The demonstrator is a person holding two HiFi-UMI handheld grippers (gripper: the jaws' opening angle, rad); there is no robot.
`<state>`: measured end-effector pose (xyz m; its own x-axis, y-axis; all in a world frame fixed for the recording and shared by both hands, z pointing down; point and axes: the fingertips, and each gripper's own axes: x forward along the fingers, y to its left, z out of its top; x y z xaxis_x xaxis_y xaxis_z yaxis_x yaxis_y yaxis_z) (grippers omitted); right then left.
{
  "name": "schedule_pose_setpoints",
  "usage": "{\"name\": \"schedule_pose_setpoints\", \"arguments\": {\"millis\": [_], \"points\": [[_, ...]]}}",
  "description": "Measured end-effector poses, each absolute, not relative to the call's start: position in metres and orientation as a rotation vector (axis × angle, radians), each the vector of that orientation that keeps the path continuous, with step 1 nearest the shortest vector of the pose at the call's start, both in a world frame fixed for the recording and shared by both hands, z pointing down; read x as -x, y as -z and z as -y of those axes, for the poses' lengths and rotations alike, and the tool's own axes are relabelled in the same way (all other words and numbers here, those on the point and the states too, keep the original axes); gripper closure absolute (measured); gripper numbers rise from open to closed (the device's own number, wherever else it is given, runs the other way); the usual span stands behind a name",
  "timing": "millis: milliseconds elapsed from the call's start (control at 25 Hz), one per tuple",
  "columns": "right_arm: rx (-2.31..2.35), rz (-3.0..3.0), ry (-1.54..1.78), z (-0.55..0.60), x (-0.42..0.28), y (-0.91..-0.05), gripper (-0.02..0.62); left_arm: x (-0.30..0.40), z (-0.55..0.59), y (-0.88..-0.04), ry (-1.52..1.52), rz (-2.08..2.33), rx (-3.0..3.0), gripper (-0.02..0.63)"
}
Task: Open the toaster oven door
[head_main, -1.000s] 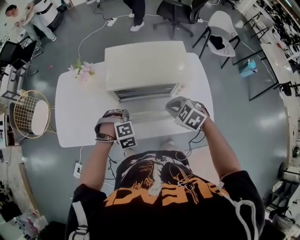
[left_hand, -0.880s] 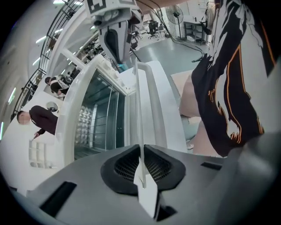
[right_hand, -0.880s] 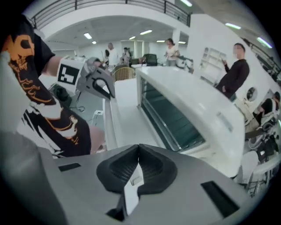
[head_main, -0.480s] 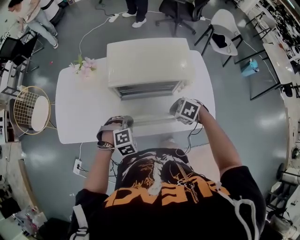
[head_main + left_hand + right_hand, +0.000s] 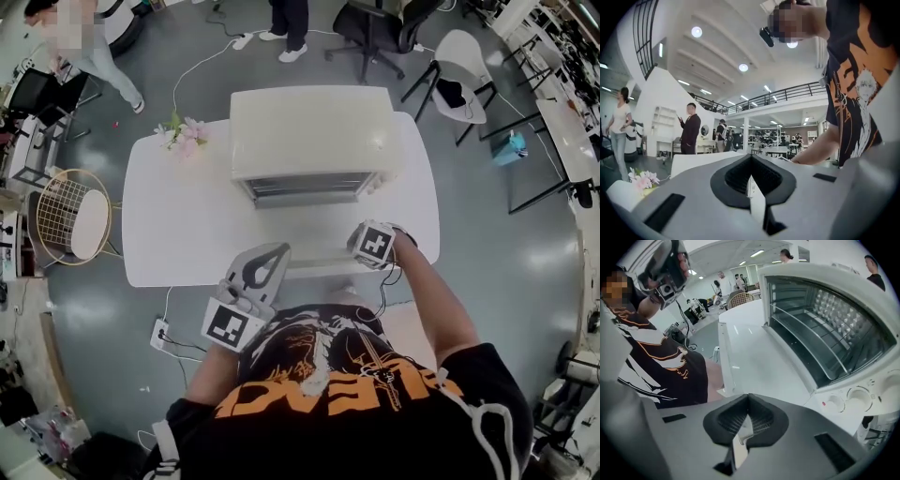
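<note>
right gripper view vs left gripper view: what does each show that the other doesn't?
Right gripper view only: the white toaster oven, its door folded down flat, the wire rack inside and round control knobs.
Left gripper view only: pink flowers, a bystander in a dark jacket, round ceiling lights.
Both: the person's black T-shirt with orange print, and jaws together on nothing, left gripper and right gripper alike.

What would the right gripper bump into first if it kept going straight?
Most likely the open toaster oven door, lying flat just ahead. The right gripper, jaws shut, points low across it, beside the toaster oven. Depth is hard to judge.
</note>
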<state>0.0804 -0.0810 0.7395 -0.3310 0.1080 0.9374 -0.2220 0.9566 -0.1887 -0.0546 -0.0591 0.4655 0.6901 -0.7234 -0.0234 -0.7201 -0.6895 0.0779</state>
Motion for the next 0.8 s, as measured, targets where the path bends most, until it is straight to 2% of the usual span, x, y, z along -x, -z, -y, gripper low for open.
{"name": "schedule_pose_setpoints", "arguments": {"millis": [200, 600, 800], "points": [[-0.051, 1.893, -0.401, 0.064, -0.065, -0.763, 0.581, 0.064, 0.057, -0.452, 0.095, 1.293, -2.811, 0.584], [-0.092, 1.852, -0.446, 0.038, -0.078, -0.800, 0.581, 0.069, 0.049, -0.445, 0.120, 1.323, -2.760, 0.584], [-0.149, 1.806, -0.347, 0.048, -0.087, -0.817, 0.581, 0.062, 0.051, -0.442, 0.113, 1.301, -2.785, 0.584]]}}
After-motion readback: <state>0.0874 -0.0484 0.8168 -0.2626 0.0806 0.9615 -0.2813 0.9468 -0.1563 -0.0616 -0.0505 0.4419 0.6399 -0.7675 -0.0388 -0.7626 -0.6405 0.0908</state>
